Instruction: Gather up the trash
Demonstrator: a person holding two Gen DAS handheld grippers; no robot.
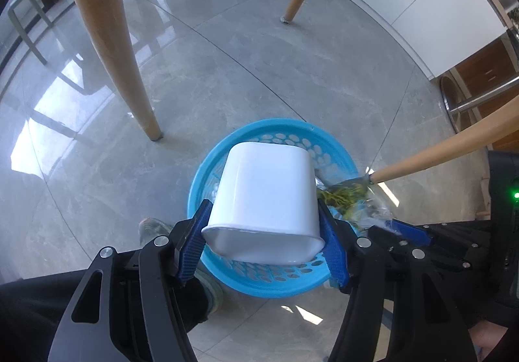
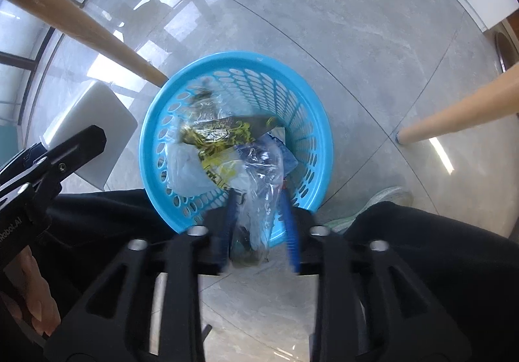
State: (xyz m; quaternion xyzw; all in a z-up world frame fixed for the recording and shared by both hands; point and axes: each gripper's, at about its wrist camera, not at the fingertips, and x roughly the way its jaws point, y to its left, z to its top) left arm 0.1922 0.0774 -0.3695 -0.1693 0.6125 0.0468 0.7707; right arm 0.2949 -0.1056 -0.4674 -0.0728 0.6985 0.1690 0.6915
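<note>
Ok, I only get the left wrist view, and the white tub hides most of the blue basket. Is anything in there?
Observer: Yes. The right wrist view shows the blue basket holding crumpled clear plastic and yellow-green plant scraps.
Visitor: What is the other gripper doing?
Observer: The right gripper has a clear plastic bag between its fingers at the basket's near rim. Blur hides whether it is gripping.
Visitor: Is the tub right over the basket?
Observer: Seemingly not. In that view the white tub shows left of the rim, beside the basket.
</note>
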